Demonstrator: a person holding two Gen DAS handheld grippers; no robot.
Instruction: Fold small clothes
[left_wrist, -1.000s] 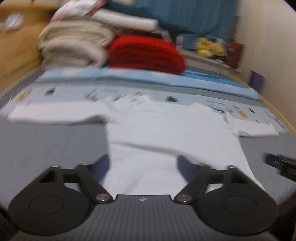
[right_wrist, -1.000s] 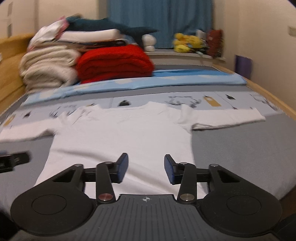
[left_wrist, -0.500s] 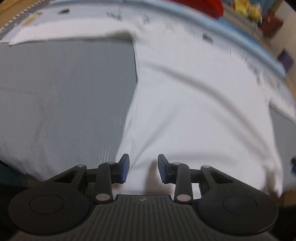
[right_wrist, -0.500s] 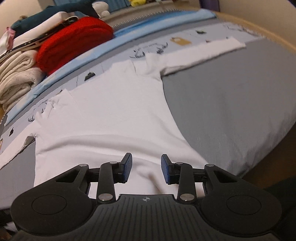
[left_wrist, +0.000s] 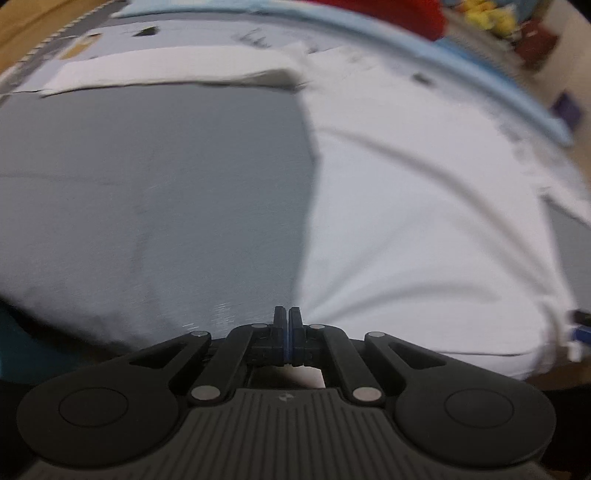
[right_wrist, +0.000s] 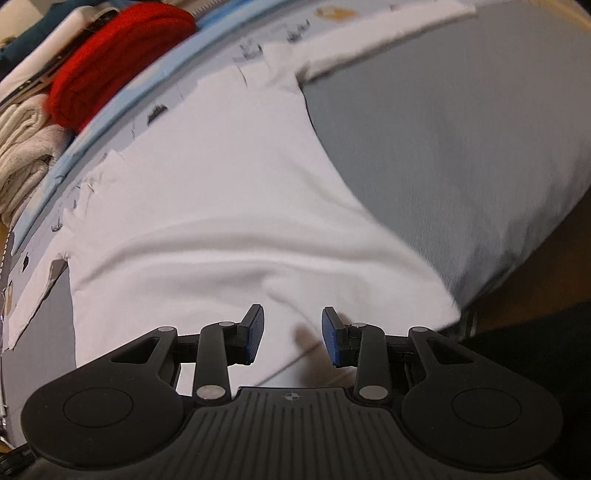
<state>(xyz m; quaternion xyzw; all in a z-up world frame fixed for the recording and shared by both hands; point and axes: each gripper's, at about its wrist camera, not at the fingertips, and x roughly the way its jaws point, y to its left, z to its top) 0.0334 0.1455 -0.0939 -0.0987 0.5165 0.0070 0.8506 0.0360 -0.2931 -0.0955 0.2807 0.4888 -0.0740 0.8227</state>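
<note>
A white long-sleeved shirt (left_wrist: 413, 206) lies spread flat on a grey bed cover (left_wrist: 155, 184), sleeves out to both sides. My left gripper (left_wrist: 287, 321) is shut at the shirt's near left hem corner, and creases fan out from its tips. In the right wrist view the same shirt (right_wrist: 221, 184) fills the middle. My right gripper (right_wrist: 291, 330) is open, its blue pads on either side of the near hem toward the shirt's right corner.
A red folded blanket (right_wrist: 118, 62) and a stack of beige folded blankets (right_wrist: 22, 162) sit at the far side of the bed. The bed's near edge drops off just below the hem (right_wrist: 491, 288). A light blue sheet strip (left_wrist: 424, 55) runs behind the shirt.
Both grippers dropped low to the shirt's near hem. My left gripper went from open to shut on the left hem corner. My right gripper stayed open.
</note>
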